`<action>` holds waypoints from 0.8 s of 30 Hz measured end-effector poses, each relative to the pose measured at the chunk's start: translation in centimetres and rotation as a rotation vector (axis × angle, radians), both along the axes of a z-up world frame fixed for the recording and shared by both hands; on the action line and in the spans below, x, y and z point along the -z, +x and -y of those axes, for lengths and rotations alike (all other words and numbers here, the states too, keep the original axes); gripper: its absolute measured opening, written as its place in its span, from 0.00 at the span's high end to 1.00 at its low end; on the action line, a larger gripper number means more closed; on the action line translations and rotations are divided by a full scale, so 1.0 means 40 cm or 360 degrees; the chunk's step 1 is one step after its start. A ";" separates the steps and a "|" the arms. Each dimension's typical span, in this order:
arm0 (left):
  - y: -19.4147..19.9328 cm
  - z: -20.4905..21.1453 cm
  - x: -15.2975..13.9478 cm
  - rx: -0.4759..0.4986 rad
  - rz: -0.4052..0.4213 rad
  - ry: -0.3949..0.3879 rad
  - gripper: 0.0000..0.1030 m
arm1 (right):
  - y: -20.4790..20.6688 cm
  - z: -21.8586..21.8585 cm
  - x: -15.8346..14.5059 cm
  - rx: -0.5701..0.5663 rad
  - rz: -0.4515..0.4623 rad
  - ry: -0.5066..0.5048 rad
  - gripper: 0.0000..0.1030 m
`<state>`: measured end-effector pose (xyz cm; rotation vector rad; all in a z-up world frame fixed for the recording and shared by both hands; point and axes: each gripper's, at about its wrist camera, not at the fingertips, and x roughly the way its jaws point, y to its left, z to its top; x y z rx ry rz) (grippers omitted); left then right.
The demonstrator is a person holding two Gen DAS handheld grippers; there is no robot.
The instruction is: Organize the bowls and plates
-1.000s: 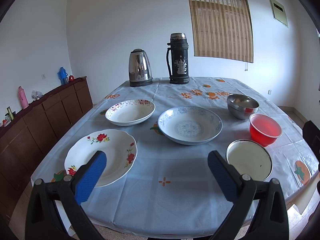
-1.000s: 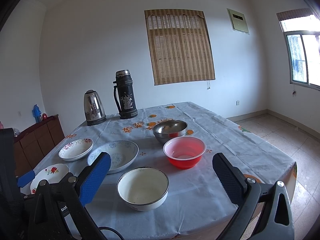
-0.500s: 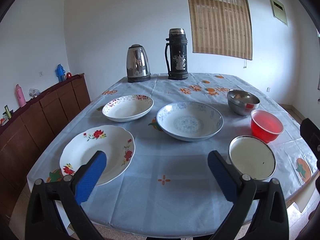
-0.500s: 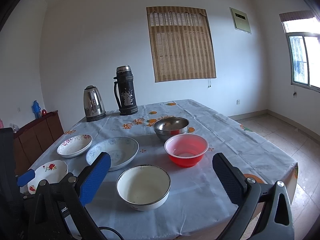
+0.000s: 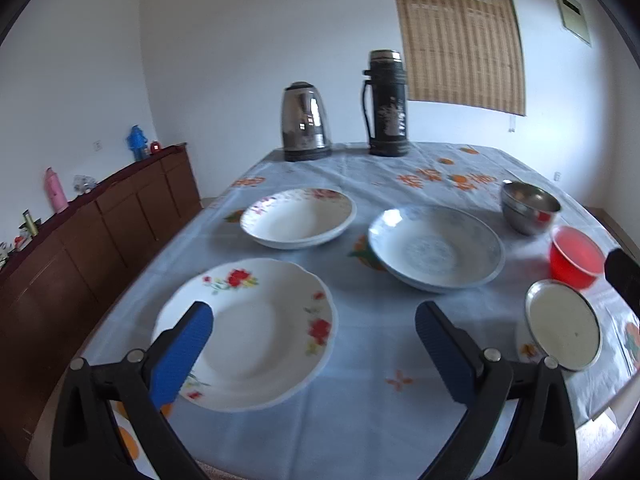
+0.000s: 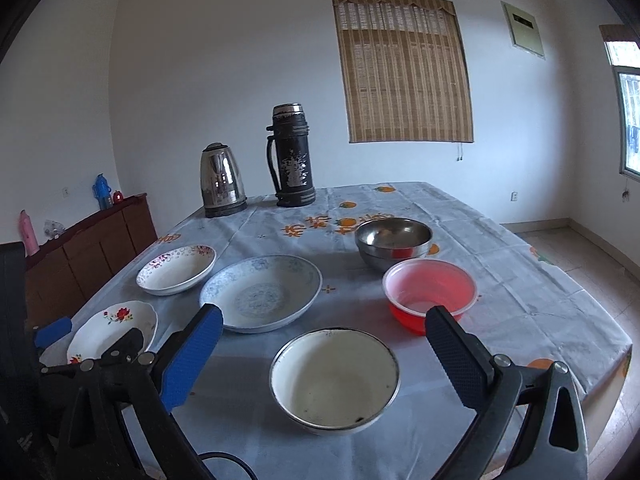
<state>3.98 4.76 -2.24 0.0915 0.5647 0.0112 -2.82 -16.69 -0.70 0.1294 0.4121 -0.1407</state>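
Both claws hang over the near edge of the worktop [image 6: 520,280], which is draped in a pale blue cloth printed with oranges. Each has its fingers spread wide with nothing between them. The left claw [image 5: 314,344] is over the white scalloped plate with red flowers [image 5: 256,328], its left blue pad above the plate's near rim, which reads as lining up for a first pick there. The right claw [image 6: 324,356] frames the white enamel bowl with a metal rim [image 6: 335,378], the nearest bowl on its side.

The crockery lies sorted by kind already, though unstacked: three plates on the left, three bowls on the right. Beyond the flowered plate sit the white deep plate with a pink patterned rim [image 5: 298,218] and the wide blue-and-white porcelain plate [image 5: 436,248], close together but apart. Behind the enamel bowl are the translucent red plastic bowl [image 6: 430,294] and the stainless steel bowl [image 6: 394,242], just beside each other.

The steel electric kettle [image 6: 222,180] and tall black flask [image 6: 292,156] stand at the far edge, well clear of the work. Nothing has been lifted or nested so far, by my reading
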 end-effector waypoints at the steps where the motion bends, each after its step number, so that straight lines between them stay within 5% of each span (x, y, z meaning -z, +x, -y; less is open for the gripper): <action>1: 0.011 -0.018 -0.007 -0.0016 0.0003 -0.0015 0.00 | 0.015 -0.006 -0.002 -0.0020 -0.0007 -0.0002 0.01; 4: 0.039 -0.065 -0.024 -0.0073 0.0010 -0.0037 0.00 | 0.058 -0.020 -0.008 -0.0080 -0.0036 0.0023 0.08; 6: 0.065 -0.090 -0.033 -0.0088 -0.0005 -0.0043 0.00 | 0.094 -0.030 -0.012 -0.0141 -0.0074 0.0066 0.28; 7: 0.082 -0.103 -0.036 -0.0093 -0.0026 -0.0056 0.00 | 0.115 -0.037 -0.014 -0.0167 -0.0100 0.0082 0.30; 19: 0.318 -0.210 -0.058 -0.0082 -0.0206 -0.0035 0.01 | 0.391 -0.132 -0.031 -0.0361 -0.0321 0.0176 0.40; 24: 0.464 -0.267 -0.057 -0.0049 -0.0373 -0.0135 0.03 | 0.554 -0.180 -0.016 -0.0425 -0.0463 0.0270 0.45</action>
